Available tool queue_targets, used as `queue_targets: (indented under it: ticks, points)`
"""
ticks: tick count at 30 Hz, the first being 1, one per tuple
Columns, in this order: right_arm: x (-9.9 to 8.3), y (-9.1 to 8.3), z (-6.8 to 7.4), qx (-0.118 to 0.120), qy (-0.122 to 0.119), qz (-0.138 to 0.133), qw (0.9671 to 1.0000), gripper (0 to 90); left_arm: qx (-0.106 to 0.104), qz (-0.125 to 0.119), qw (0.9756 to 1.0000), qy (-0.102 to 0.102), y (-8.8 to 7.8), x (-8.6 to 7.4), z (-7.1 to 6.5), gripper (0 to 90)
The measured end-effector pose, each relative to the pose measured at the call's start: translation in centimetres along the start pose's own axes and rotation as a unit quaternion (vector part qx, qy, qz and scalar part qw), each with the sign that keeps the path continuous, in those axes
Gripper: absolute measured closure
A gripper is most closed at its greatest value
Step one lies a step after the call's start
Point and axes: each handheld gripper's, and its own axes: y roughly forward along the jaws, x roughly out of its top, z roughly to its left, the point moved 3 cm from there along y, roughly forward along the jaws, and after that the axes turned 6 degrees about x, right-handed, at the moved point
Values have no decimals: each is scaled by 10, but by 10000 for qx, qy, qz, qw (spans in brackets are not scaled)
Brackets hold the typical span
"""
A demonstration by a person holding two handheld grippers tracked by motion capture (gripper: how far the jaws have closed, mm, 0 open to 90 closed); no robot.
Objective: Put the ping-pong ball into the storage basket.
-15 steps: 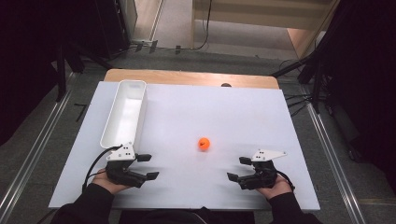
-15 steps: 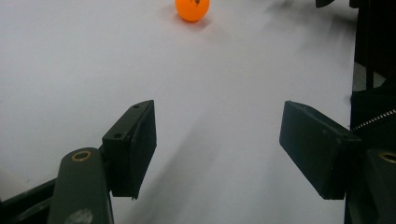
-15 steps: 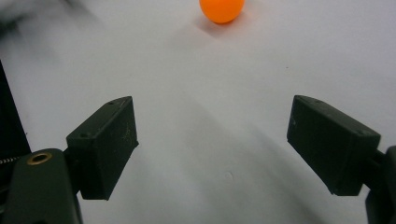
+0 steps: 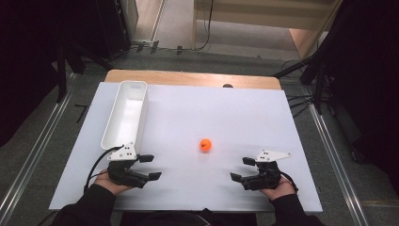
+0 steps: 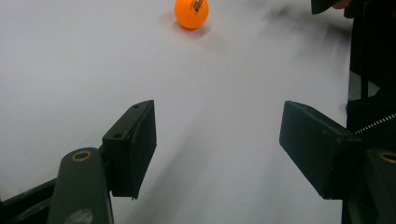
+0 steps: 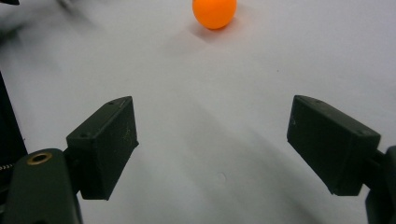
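Left claw (image 4: 149, 167) sits low over the near edge of the flat white worktop (image 4: 235, 113), held in the person's left hand (image 4: 109, 181), jaws spread wide, nothing between them. In the left gripper view the two black pads (image 5: 133, 144) stand well apart with bare white surface in the gap.

Right claw (image 4: 242, 169) also at the near edge, held in the right hand (image 4: 277, 187), jaws wide and empty; right gripper view shows both pads (image 6: 105, 142) apart over bare worktop. The claws point inward toward each other, well apart.

Small round orange ball (image 4: 205, 145) lies on the worktop beyond both claws, roughly between them, a bit closer to the right claw, touching neither. Ahead and centred in the right gripper view (image 6: 214, 12); ahead and slightly left of the gap in the left gripper view (image 5: 191, 12), some dark print on it.

Long white rectangular plastic bin (image 4: 126, 117) stands just beyond the left claw, near end close to it, running away toward the worktop's far edge. Wooden table edge (image 4: 188, 79) behind that.
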Motion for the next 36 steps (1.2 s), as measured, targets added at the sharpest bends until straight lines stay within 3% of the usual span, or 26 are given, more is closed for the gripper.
queue_targets:
  ticks: [4, 25, 36]
  points:
    - [0, -2, 1, -27, -11, -100, 9999, 146, -71, -11, 10000, -26, 1, 1, 0, 278]
    - [-5, -6, 4, -105, 17, -105, 9999, 146, 20, -154, 9999, -74, 3, 6, 1, 278]
    - [-4, -4, 7, -53, -33, -79, 9999, 146, -35, -79, 10000, 2, 3, 4, -2, 278]
